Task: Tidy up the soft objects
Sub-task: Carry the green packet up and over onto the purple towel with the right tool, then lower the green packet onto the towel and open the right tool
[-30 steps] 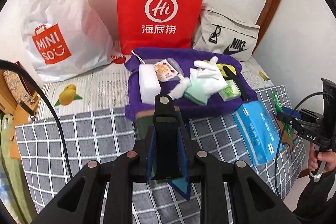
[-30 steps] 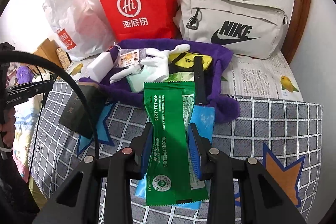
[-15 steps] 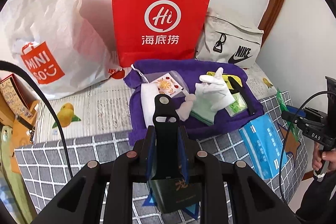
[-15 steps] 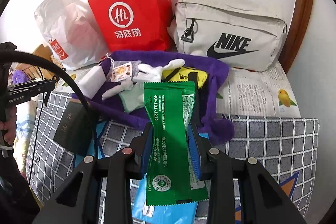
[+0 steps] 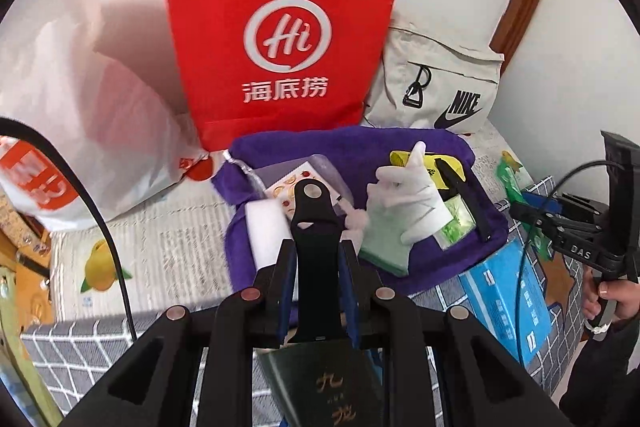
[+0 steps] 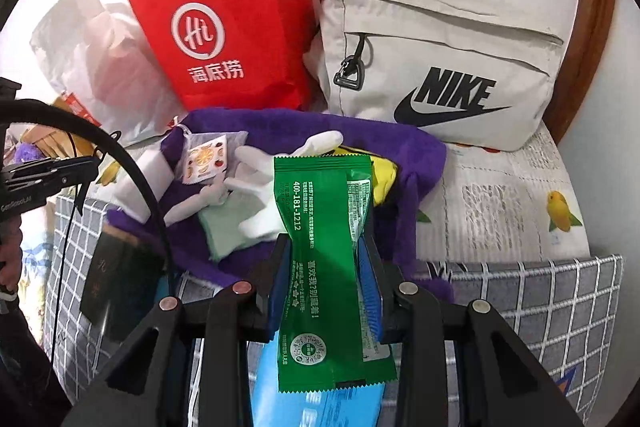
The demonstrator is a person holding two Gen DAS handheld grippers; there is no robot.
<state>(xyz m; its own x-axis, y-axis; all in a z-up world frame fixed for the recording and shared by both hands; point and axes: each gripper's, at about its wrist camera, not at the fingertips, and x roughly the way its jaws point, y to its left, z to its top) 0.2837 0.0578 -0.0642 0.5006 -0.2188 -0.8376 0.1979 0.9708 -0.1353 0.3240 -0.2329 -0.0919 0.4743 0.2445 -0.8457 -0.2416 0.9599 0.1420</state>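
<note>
My left gripper [image 5: 318, 249] is shut on a black strap [image 5: 314, 223] that stands up between its blue pads. Beyond it lies a purple towel [image 5: 360, 147] carrying a white glove [image 5: 412, 203], a white sponge [image 5: 266, 227], a fruit-print sachet [image 5: 286, 187], a folded green cloth [image 5: 384, 251] and a yellow packet [image 5: 402, 157]. My right gripper [image 6: 324, 241] is shut on a green snack packet [image 6: 320, 267], held over the towel's [image 6: 420, 155] near edge. The glove [image 6: 264, 175] lies just left of the packet.
A red paper bag [image 5: 280, 27], a beige Nike bag [image 6: 440, 67] and a white plastic bag [image 5: 80, 99] stand against the wall behind the towel. A blue box [image 5: 508, 299] and a dark box [image 5: 332, 383] lie on the checked bedcover [image 6: 540, 299].
Both grippers have moved forward toward the towel and the bags, which now look larger. Each keeps its grip on its item.
</note>
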